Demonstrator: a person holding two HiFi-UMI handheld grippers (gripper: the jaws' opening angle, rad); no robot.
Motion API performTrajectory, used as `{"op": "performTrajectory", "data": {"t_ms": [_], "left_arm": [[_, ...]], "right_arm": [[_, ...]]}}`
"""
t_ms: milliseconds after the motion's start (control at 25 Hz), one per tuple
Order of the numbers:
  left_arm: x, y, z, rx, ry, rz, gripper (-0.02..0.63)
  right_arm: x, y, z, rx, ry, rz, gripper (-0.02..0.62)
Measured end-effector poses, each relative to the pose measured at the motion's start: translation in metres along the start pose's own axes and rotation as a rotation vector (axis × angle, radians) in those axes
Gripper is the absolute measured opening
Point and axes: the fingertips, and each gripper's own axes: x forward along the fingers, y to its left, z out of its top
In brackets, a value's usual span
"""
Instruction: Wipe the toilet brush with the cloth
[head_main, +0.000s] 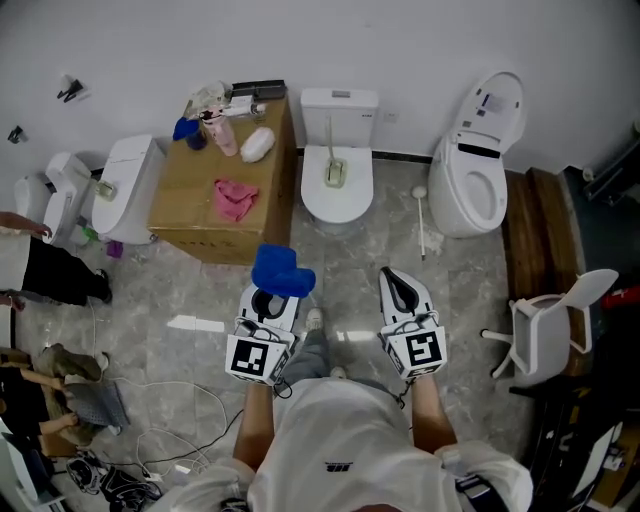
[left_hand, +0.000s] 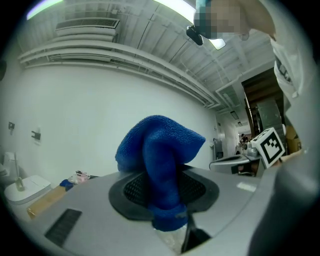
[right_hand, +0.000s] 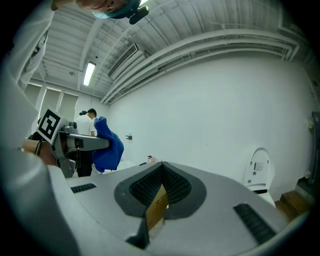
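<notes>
Grey marbled floor, toilets along a white wall; left hand-held gripper (head_main: 271, 296) clamps a soft blue cloth (head_main: 282, 268), right hand-held gripper (head_main: 394, 282) is closed, empty. Toilet brush (head_main: 331, 140), seemingly upright on the upper-middle toilet (head_main: 340, 104), looks light, stiff: take its thin handle high

The cloth (left_hand: 161, 150) is fuzzy blue terry. The left gripper (left_hand: 165, 200) is matt grey plastic. The toilet (head_main: 338, 175) is glossy white ceramic, the box (head_main: 190, 205) matt brown cardboard, the floor (head_main: 470, 280) smooth grey stone with a light shine.
</notes>
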Motion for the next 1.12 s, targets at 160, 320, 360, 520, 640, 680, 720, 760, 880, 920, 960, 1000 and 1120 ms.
{"op": "performTrajectory", "data": {"t_ms": [160,320,360,520,640,680,720,760,880,920,960,1000,1120], "left_arm": [[0.038,0.034,0.0,-0.001,0.016,-0.021,0.133],[0.073,0.066,-0.002,-0.009,0.027,-0.042,0.133],[0.082,0.073,-0.002,-0.01,0.03,-0.047,0.133],[0.111,0.102,-0.009,-0.013,0.038,-0.073,0.133],[0.132,0.123,-0.016,-0.02,0.045,-0.088,0.133],[0.139,0.129,-0.019,-0.023,0.047,-0.095,0.133],[0.146,0.134,-0.021,-0.025,0.05,-0.104,0.132],[0.152,0.139,-0.024,-0.025,0.054,-0.113,0.133],[0.174,0.153,-0.033,-0.024,0.062,-0.135,0.133],[0.181,0.157,-0.037,-0.028,0.066,-0.139,0.133],[0.189,0.161,-0.04,-0.032,0.07,-0.143,0.133],[0.196,0.163,-0.044,-0.035,0.073,-0.148,0.133],[0.217,0.17,-0.056,-0.045,0.088,-0.158,0.133]], "right_arm": [[0.046,-0.013,0.006,-0.004,0.009,-0.008,-0.006],[0.09,-0.026,0.008,0.004,0.021,-0.019,-0.006],[0.101,-0.029,0.008,0.005,0.023,-0.022,-0.006],[0.142,-0.037,0.006,0.005,0.035,-0.033,-0.006],[0.168,-0.043,0.002,0.006,0.043,-0.048,-0.006],[0.176,-0.046,0.001,0.005,0.047,-0.054,-0.006],[0.183,-0.048,-0.001,0.004,0.051,-0.059,-0.006],[0.19,-0.05,-0.002,0.003,0.054,-0.065,-0.006],[0.212,-0.059,-0.008,0.005,0.066,-0.076,-0.006],[0.219,-0.062,-0.01,0.006,0.074,-0.077,-0.006],[0.225,-0.065,-0.013,0.006,0.082,-0.076,-0.006],[0.231,-0.068,-0.016,0.005,0.088,-0.075,-0.006],[0.249,-0.078,-0.024,0.002,0.102,-0.072,-0.006]]}}
